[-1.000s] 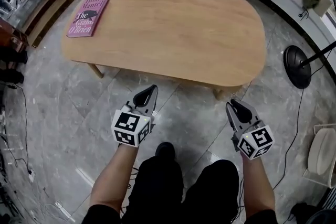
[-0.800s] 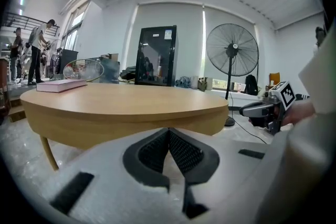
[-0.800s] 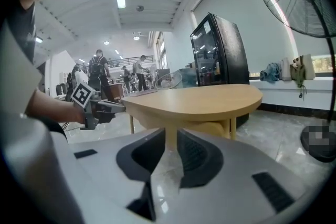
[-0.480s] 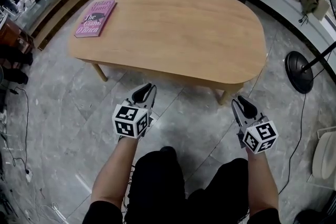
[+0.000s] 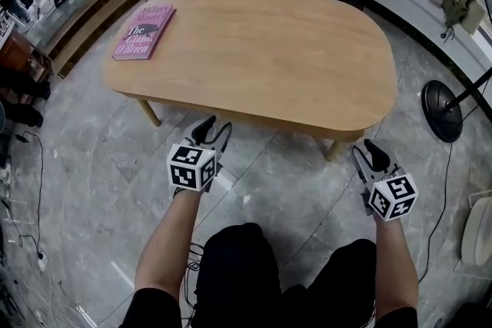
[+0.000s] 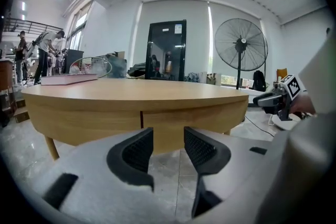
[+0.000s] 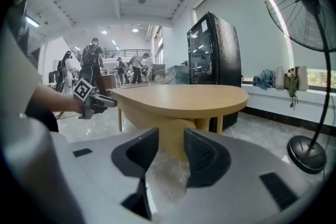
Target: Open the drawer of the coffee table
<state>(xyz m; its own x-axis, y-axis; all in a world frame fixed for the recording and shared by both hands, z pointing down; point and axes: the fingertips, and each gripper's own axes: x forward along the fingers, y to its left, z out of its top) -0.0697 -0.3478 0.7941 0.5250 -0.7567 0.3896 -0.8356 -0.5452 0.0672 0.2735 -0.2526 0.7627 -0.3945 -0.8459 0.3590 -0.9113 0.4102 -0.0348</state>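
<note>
two grippers hung low in front of the coffee table [image 5: 254,42], well short of its near edge and touching nothing. the left gripper [image 5: 211,131] had its jaws opening, with only bare floor and the table's front showing in the gap between them in the left gripper view. the right gripper [image 5: 374,155] was also opening and empty, and it pointed at the rounded right end of the table near a leg.

the drawer [image 6: 181,114] sat in the wooden band under the tabletop on the side facing the person. a dark vertical seam [image 6: 140,119] in that band marked one edge of a front panel, just left of where the left gripper pointed. no knob, pull or cut-out showed on the panel, so the hold was probably the panel's lower edge, with one jaw hooked under it. whether there was a finger lip there could not be seen.

the front looked like smooth, stiff wood that would not give under the pads and could slide in a pinch. it seemed best to take it near the middle of its width so the drawer ran straight and did not rack. the table looked light on thin legs [image 5: 149,112] over a polished stone floor [image 5: 92,165], so a sharp tug might drag the whole table along. a pink book [image 5: 144,32] lay at the far left of the top, well away from the drawer.
</note>
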